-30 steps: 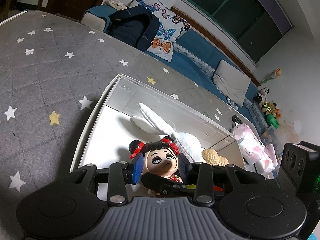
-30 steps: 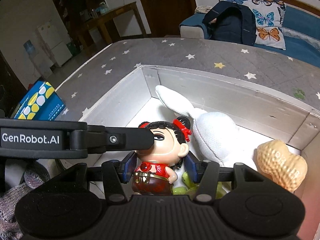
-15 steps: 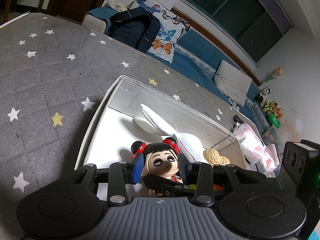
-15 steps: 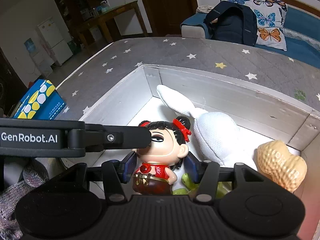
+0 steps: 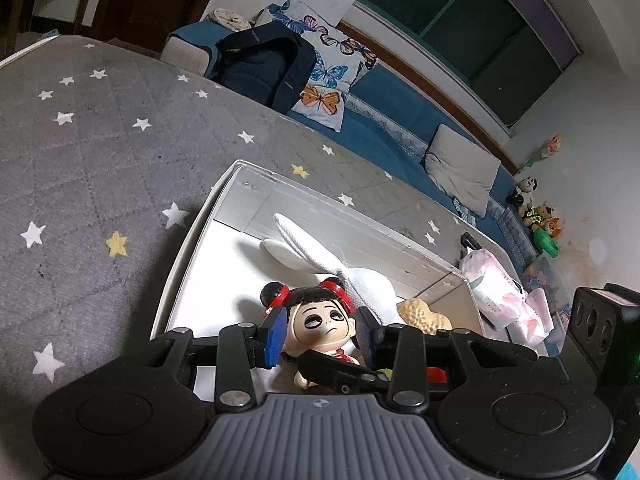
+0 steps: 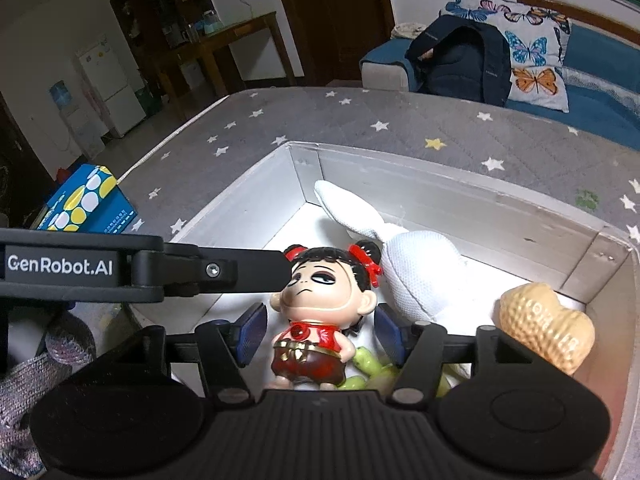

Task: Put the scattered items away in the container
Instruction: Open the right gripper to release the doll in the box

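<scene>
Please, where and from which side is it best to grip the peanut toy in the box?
Probably across the narrow waist of the peanut, coming from above. It lies flat in the box corner, the wall close behind, so side access looks tight.

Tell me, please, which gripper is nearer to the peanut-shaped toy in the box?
Right. The right gripper, its jaws just opening around the doll figurine, sits directly beside the peanut-shaped toy; the left gripper clamps the doll's head on the far side.
</scene>
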`<state>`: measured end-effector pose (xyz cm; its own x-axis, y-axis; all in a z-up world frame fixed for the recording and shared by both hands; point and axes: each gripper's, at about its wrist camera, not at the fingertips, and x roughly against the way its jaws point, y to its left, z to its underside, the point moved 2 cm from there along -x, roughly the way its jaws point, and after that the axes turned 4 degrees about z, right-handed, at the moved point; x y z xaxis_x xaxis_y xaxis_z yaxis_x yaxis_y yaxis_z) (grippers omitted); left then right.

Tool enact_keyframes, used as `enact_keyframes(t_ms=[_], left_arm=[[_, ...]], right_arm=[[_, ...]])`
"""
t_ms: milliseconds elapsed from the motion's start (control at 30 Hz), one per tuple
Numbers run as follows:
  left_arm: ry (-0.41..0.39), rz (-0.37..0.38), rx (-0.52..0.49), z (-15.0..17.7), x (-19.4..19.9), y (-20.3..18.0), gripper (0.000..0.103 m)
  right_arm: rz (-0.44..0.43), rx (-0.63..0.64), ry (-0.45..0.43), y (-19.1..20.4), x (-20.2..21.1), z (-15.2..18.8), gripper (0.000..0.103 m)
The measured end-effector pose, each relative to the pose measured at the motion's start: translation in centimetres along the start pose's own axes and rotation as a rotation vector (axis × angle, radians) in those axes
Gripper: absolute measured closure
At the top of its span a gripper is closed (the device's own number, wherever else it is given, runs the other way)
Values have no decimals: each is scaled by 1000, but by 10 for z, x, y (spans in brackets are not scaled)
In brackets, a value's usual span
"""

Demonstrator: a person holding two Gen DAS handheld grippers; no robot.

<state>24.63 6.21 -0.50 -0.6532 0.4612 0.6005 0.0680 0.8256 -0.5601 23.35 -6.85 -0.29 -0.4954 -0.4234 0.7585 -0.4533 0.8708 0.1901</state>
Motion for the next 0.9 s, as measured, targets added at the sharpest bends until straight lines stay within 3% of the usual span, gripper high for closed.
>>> enact_keyframes(t_ms=[433, 900], left_arm=[[-29, -14, -38, 7, 19, -11, 63], [-55, -39, -149, 33, 45, -38, 63]], right_arm=[[25, 18, -36, 4, 20, 3, 41], [75, 51, -126, 15, 65, 23, 25]])
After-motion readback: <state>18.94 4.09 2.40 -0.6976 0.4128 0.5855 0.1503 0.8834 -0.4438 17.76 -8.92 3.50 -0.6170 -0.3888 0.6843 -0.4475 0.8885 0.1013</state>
